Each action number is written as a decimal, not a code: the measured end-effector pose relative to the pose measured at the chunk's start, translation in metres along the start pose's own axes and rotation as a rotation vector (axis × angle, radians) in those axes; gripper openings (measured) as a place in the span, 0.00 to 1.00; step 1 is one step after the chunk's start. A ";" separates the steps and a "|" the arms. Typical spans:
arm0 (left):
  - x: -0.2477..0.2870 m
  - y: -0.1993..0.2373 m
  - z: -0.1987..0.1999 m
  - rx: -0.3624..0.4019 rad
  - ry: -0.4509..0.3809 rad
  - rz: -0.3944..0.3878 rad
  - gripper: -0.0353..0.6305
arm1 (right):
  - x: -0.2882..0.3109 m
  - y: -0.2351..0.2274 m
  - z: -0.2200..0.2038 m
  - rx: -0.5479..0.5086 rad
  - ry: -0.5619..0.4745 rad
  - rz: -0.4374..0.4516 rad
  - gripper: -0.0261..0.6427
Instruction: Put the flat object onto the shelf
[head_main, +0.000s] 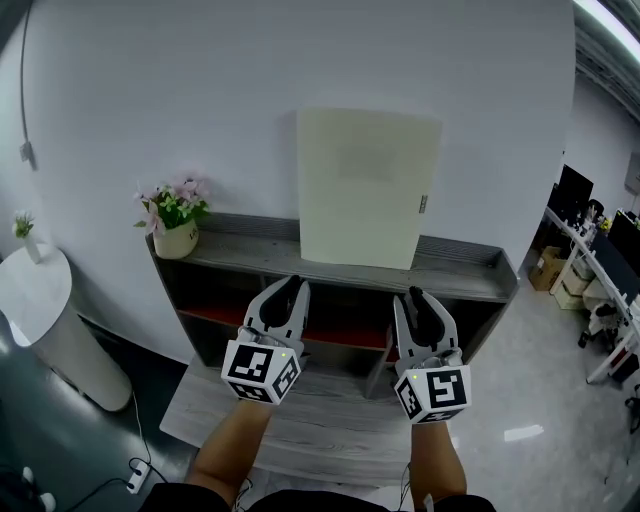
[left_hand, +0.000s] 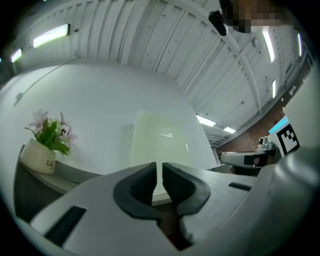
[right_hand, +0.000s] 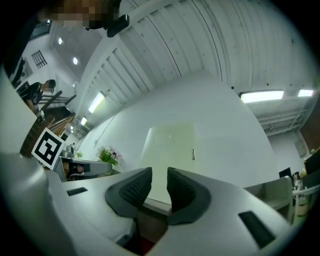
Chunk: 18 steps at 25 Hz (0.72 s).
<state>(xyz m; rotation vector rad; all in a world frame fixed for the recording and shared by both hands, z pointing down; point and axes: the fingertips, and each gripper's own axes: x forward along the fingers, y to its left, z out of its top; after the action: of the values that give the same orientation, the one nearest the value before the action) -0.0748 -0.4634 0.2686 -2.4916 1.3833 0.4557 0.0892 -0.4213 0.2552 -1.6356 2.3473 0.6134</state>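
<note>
A single cream flat panel stood upright on the top board of the grey shelf unit, leaning against the white wall. A small grey tag on its right edge was too small to read. The print on the one cream flower pot at the top board's left end was also too small to read.

Two grippers were held side by side over the grey wood-grain worktop, in front of the shelf unit's lower compartments and well short of the panel. Each gripper carried a cube of black-and-white square markers.

The left gripper had its fingers drawn almost together, only a slit between them, with nothing held. The right gripper kept a slightly wider gap and was likewise empty.

To the left a white round table bore a second small plant. A power strip lay on the floor.
</note>
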 end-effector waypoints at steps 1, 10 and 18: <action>-0.003 -0.002 -0.002 0.014 0.005 0.004 0.09 | -0.004 0.000 -0.001 -0.004 -0.001 -0.004 0.18; -0.024 -0.014 -0.030 0.099 0.065 0.021 0.06 | -0.029 0.013 -0.018 -0.030 0.042 -0.017 0.08; -0.031 -0.020 -0.038 0.057 0.069 0.007 0.06 | -0.032 0.022 -0.032 -0.034 0.079 0.005 0.08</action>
<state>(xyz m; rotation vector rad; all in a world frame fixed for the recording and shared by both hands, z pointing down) -0.0674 -0.4433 0.3165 -2.4789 1.4102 0.3297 0.0816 -0.4022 0.3010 -1.6994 2.4097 0.6037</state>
